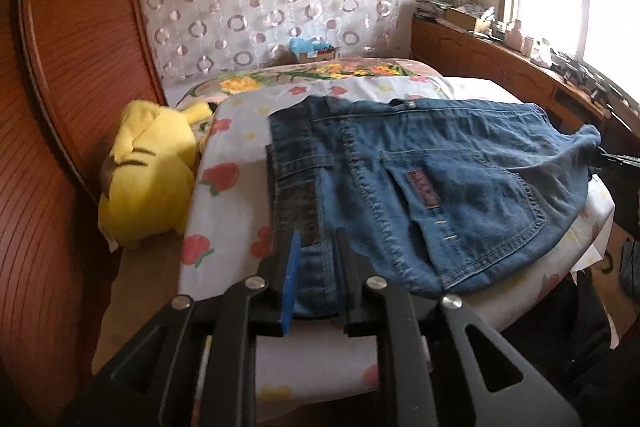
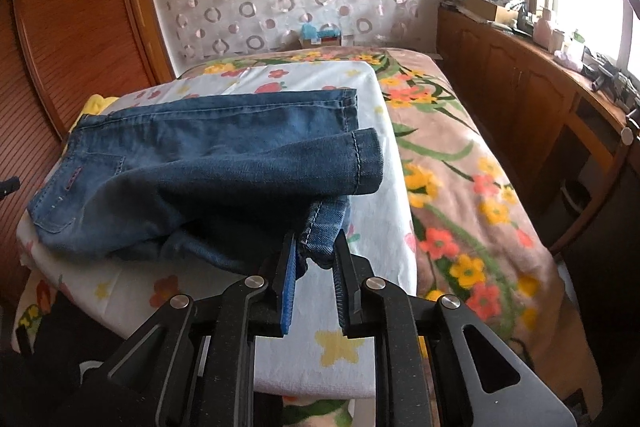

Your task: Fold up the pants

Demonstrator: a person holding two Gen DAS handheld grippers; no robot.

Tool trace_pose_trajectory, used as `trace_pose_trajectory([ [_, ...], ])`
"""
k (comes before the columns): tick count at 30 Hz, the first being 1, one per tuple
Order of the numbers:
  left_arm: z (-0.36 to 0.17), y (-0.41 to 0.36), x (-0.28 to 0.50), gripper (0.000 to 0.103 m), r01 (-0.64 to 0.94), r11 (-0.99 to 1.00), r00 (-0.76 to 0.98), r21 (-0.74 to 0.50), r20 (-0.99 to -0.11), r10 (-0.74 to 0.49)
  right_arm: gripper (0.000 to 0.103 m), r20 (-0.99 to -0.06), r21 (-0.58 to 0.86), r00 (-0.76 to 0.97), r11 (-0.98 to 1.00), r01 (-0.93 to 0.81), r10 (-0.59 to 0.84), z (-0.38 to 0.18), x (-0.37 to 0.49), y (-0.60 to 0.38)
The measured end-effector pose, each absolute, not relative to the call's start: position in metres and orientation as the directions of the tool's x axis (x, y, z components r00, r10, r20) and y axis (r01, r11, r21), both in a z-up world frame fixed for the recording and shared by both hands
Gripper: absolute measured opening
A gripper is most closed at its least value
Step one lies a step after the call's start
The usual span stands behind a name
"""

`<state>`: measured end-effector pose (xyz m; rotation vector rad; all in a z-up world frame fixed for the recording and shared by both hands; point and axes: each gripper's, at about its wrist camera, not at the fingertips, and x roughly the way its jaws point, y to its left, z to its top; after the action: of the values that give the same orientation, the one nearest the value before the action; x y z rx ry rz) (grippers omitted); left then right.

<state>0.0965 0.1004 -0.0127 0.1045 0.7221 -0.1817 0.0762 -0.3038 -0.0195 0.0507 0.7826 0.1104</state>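
The bed (image 2: 472,163) carries a folded floral white quilt (image 2: 376,227), which serves as the raised platform for the work. The pants (image 1: 420,187), blue denim jeans, lie on top of the quilt, already doubled over, with the waistband toward the quilt's left end and the leg hems toward its right end.

Handling: denim is soft but fairly heavy and dense. It should hold a crease and drape under its own weight; stitched hems and the waistband are the firmest places to take hold.

Clearances: the near edge of the quilt is a drop-off. A yellow plush toy (image 1: 148,171) lies just beside the quilt's left end, against the wooden wardrobe (image 1: 60,107). Beyond the quilt's right end the bed is open, with a wooden cabinet (image 2: 520,87) further off.

The left gripper (image 1: 316,267) has its fingers clenched on the waistband edge at the quilt's near-left corner. The right gripper (image 2: 316,259) has its fingers grasping a leg hem (image 2: 324,227) near the quilt's near edge, lifted slightly.
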Motion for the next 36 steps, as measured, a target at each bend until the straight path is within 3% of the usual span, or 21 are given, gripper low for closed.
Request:
trace_pose_trajectory([
  [11,-0.004,0.04,0.118,0.042,0.319,0.947,0.72,0.024,-0.657,-0.226,0.018,-0.666,0.094,0.733,0.991,-0.098,0.136,-0.007,0.061,-0.303],
  [13,-0.004,0.029,0.122,0.05,0.341,0.94,0.711,0.015,-0.658,-0.247,0.018,-0.658,0.098,0.74,0.99,-0.099,0.139,-0.003,0.058,-0.304],
  [15,-0.005,0.017,0.125,0.066,0.36,0.933,0.708,0.006,-0.653,-0.269,0.018,-0.651,0.1,0.745,0.99,-0.101,0.141,0.0,0.057,-0.304],
  [22,-0.008,-0.014,0.136,0.071,0.388,0.922,0.704,-0.006,-0.643,-0.301,0.023,-0.626,0.099,0.766,0.989,-0.111,0.148,0.011,0.052,-0.303],
  [27,-0.014,-0.03,0.142,0.077,0.402,0.915,0.696,-0.024,-0.641,-0.323,0.044,-0.613,0.1,0.776,0.989,-0.109,0.148,0.014,0.05,-0.301],
  [36,-0.029,-0.049,0.143,0.077,0.417,0.908,0.662,-0.045,-0.669,-0.337,0.049,-0.604,0.112,0.787,0.991,-0.07,0.124,0.014,0.054,-0.306],
])
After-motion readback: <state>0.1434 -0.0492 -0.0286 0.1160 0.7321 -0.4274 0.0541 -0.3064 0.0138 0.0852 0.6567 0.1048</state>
